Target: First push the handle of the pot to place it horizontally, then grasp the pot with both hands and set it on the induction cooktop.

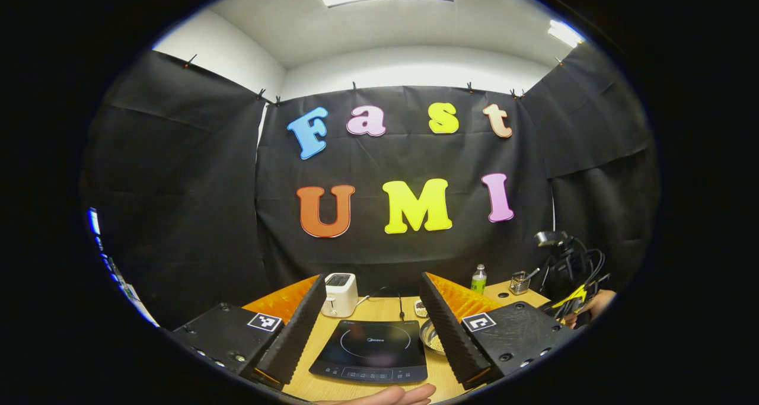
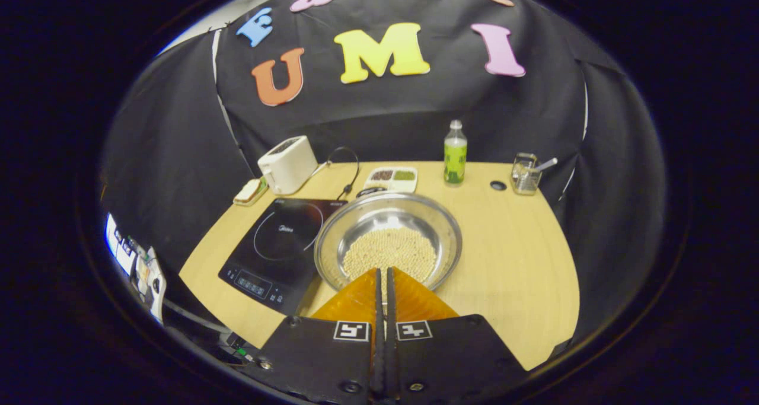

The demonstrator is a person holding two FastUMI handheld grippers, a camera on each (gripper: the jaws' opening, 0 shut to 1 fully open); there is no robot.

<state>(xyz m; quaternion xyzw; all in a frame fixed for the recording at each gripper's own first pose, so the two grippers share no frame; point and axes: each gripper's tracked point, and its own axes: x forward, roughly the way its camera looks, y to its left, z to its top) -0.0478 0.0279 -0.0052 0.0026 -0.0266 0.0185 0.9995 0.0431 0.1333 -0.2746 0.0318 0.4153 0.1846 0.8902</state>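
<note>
A wide steel pot [image 2: 356, 215] holding pale beans sits mid-table in the right gripper view, touching the right edge of the black induction cooktop [image 2: 278, 245]. No handle can be made out on it. My right gripper [image 2: 383, 270] is shut, its tips hovering over the pot's near rim, which they hide. In the left gripper view my left gripper [image 1: 373, 279] is open, the cooktop [image 1: 370, 348] lying between its fingers and the pot [image 1: 431, 335] peeking from behind the right finger. The right gripper [image 1: 584, 301] and the hand holding it appear at far right.
At the back of the wooden table [image 2: 522, 257] stand a white toaster [image 2: 287, 163], a divided dish [image 2: 391, 178], a green bottle [image 2: 455, 153] and a glass holder [image 2: 525, 172]. A bread slice [image 2: 249, 191] lies left of the toaster. A hand [image 1: 385, 396] shows at the bottom edge.
</note>
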